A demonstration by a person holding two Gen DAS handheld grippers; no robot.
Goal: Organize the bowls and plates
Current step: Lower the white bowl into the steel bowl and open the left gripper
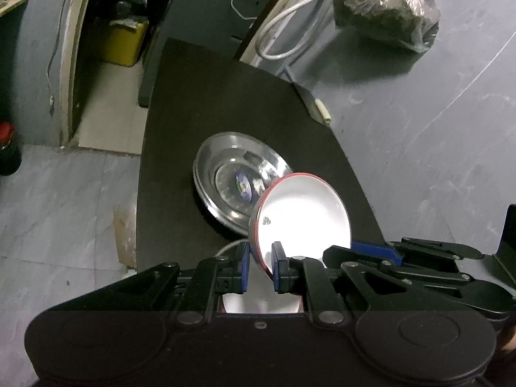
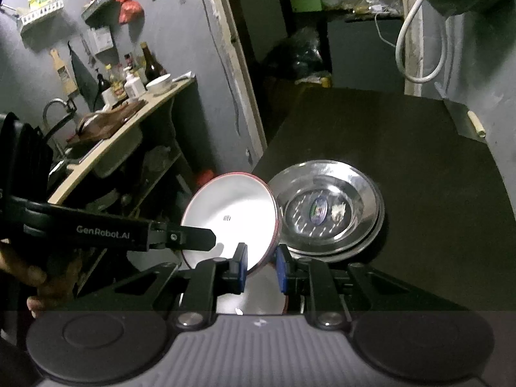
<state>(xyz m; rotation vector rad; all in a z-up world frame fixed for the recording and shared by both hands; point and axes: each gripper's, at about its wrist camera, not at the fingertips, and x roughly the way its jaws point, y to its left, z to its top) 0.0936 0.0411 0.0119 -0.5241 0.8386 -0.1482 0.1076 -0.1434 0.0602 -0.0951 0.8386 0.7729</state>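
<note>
Glossy white red-rimmed bowl (image 1: pixel 303 213) tilted, rim pinched by left tongs (image 1: pixel 260 266) and right tongs (image 2: pixel 260 267), beside shiny stacked steel plates (image 2: pixel 329 213), matte black surface (image 2: pixel 403 148), grey-walled kitchen.

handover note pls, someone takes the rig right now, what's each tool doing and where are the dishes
Left tool: shut on the rim of a white bowl, held tilted.
Right tool: shut on the rim of a white bowl too; whether it is the same one is unclear.
Steel plates: stacked on the black table, just beyond.
Done: white bowl lifted.
Left: probably set it on the steel plates, then release.
</note>
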